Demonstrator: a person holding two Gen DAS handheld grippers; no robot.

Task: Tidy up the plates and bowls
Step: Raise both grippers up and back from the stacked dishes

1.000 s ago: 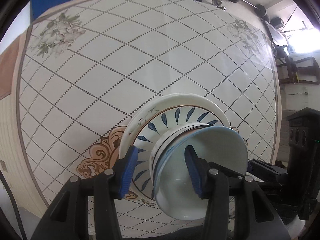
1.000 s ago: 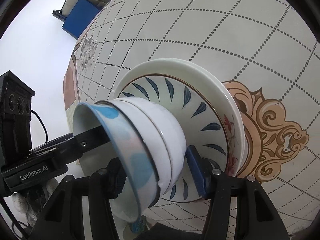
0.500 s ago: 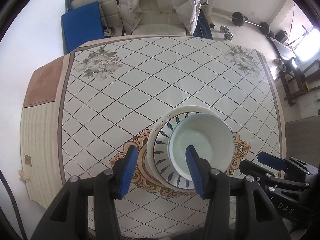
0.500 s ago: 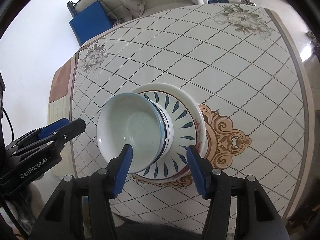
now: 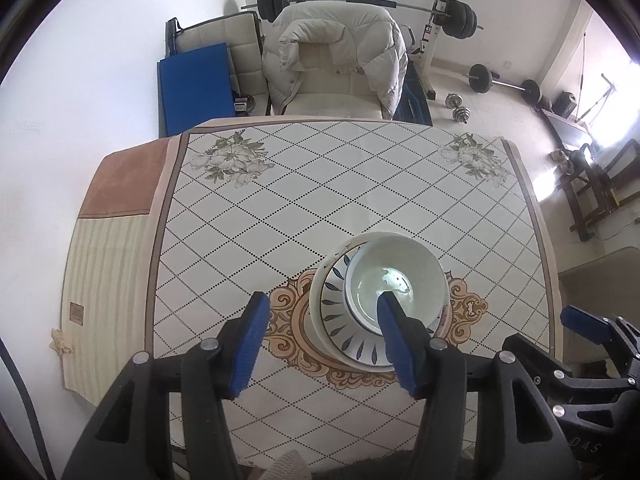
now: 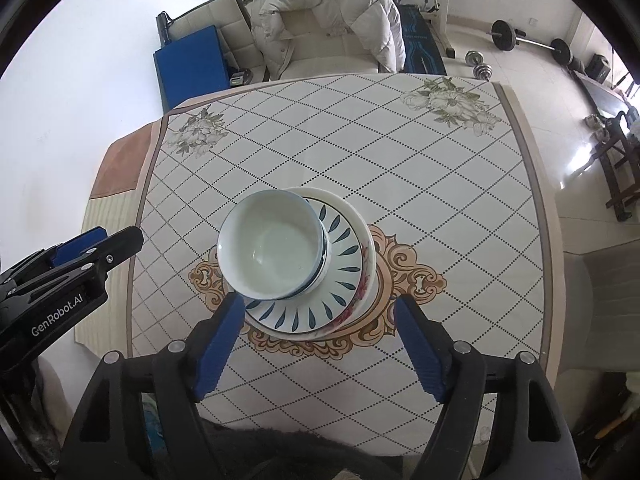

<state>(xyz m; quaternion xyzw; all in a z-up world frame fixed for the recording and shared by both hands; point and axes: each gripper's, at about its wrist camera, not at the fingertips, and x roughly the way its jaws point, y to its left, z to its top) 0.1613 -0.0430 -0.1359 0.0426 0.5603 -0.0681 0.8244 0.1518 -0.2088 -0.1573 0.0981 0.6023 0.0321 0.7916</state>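
Note:
Nested bowls (image 5: 394, 280) (image 6: 270, 246), pale blue-green inside, sit upright on stacked plates. The top plate (image 5: 340, 320) (image 6: 344, 258) has blue leaf marks; the one under it has a red flower rim (image 6: 362, 294). The stack rests on the table's (image 5: 280, 200) (image 6: 420, 168) orange ornament. My left gripper (image 5: 324, 344) hangs high above the stack's left side, jaws opening, holding nothing. My right gripper (image 6: 320, 346) hangs above the stack's near edge, jaws opening wide, also holding nothing. Each gripper shows in the other's view: right gripper (image 5: 588, 328), left gripper (image 6: 80, 256).
A chair draped with a white padded jacket (image 5: 336, 64) (image 6: 328, 16) stands at the table's far edge. A blue mat (image 5: 196, 88) leans beside it. A barbell rack (image 5: 368, 0), dumbbells (image 5: 460, 108) and a dark wooden chair (image 5: 592, 188) stand on the floor to the right.
Both grippers let go of the tilted bowl, rose well above the table and widened their jaws. The bowl now sits level in the stack, and the far room has come into view.

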